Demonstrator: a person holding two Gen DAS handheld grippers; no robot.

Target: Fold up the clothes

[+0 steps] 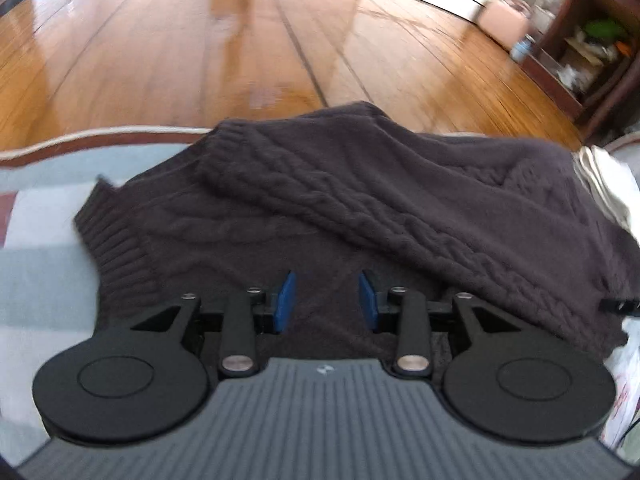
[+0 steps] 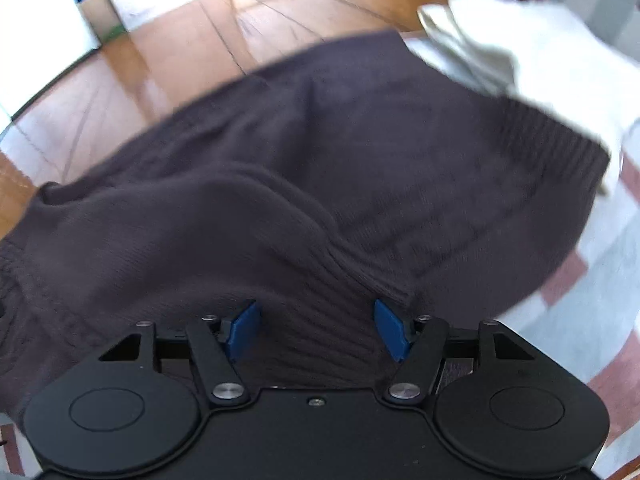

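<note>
A dark brown cable-knit sweater (image 1: 340, 200) lies spread on a grey and red patterned rug (image 1: 44, 240); one sleeve is folded diagonally across its body. My left gripper (image 1: 328, 300) is open just above the sweater's body, blue pads apart, holding nothing. In the right wrist view the same sweater (image 2: 300, 180) fills the frame. My right gripper (image 2: 316, 330) is open, its blue pads on either side of a ribbed edge of the sweater (image 2: 320, 340), which sits between the jaws.
A pile of white cloth (image 2: 520, 52) lies beside the sweater on the rug, and it also shows in the left wrist view (image 1: 600, 176). Wooden floor (image 1: 240, 40) lies beyond the rug. A dark wooden shelf (image 1: 592, 48) stands far right.
</note>
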